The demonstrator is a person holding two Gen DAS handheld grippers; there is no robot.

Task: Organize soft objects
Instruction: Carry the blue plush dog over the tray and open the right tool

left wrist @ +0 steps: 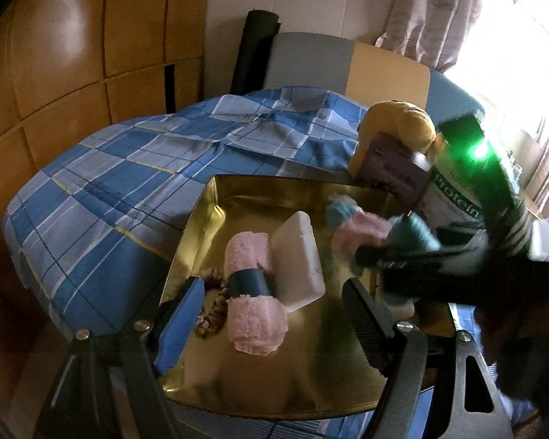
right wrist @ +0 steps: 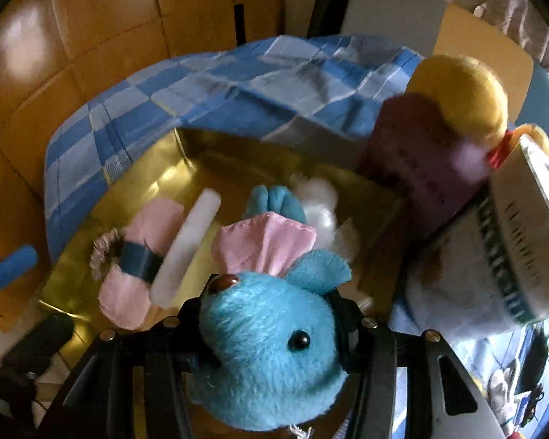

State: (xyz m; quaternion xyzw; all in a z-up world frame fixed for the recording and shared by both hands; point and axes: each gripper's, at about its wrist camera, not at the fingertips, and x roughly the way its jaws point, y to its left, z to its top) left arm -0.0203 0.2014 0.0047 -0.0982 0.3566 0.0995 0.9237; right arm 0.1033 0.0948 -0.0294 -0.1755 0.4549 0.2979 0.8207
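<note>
Checked bedding lay under the gold tray [left wrist: 201, 219]; the right tool [right wrist: 271, 333] gripped the blue plush [right wrist: 271, 347] directly above it, while the left tool [left wrist: 274, 314] hung wide, empty.

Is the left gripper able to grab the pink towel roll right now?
Probably yes. The left gripper is open, with the towel roll right between its fingers; nothing blocks it.
</note>
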